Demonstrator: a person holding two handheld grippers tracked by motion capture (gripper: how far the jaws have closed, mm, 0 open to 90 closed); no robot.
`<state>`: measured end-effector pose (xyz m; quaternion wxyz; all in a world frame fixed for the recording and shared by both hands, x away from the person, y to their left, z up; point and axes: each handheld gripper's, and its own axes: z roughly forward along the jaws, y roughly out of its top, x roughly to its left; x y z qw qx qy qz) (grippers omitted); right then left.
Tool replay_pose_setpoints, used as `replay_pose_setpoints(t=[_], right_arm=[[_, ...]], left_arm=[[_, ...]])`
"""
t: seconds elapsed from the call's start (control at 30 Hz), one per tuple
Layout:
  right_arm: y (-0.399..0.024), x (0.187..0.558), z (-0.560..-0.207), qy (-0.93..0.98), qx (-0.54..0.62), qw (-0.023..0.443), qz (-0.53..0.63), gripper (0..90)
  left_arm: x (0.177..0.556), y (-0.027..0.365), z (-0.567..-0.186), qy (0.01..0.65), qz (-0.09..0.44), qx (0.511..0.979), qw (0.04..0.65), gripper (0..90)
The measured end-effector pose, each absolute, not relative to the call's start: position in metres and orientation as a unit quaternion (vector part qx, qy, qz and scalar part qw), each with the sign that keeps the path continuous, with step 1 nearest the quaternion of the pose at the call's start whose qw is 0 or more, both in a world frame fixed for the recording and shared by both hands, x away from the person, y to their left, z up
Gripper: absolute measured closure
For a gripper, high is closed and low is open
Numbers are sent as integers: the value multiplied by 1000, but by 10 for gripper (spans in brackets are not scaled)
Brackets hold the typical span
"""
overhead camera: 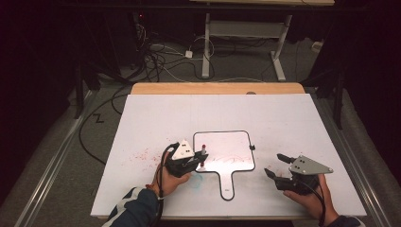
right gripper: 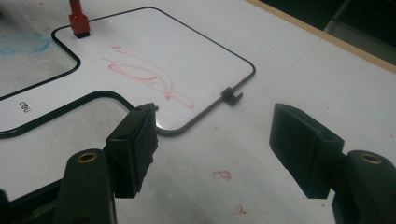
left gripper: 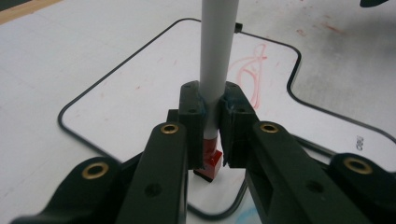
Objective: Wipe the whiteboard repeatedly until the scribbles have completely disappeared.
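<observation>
A small handled whiteboard (overhead camera: 231,146) with a black rim lies flat on the white table sheet. Faint red scribbles (right gripper: 149,77) mark its surface. My left gripper (overhead camera: 201,161) is shut on a grey marker (left gripper: 217,46) that stands upright, its red end (left gripper: 212,161) down on the board's near-left corner. The left gripper view shows the pads (left gripper: 194,116) clamping the barrel just above that red end. My right gripper (overhead camera: 277,165) hovers to the right of the board, open, with nothing between its fingers (right gripper: 135,140). The marker's red end (right gripper: 78,21) also appears at the top left of the right gripper view.
The table sheet (overhead camera: 283,118) carries red specks and a blue smear (overhead camera: 196,179) near the board's handle (overhead camera: 227,187). A small black clip (right gripper: 232,95) sits on the board's right edge. Cables and a desk frame (overhead camera: 208,42) stand on the floor beyond the table.
</observation>
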<state>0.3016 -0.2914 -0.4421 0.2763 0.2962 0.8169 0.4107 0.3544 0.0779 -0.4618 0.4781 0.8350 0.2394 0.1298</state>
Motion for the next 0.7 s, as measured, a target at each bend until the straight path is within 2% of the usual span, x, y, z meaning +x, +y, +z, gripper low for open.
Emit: replay_pose_setpoints(t=[0.43,0.7], right_arm=[[-293,302,-443,818,296,275,409,330],[-295,302,-443,818,298,275,407,331]], left_arm=[[371,-11,-452,173,107,852,483,787],[390,-48,-446,174,91,841,503,787]])
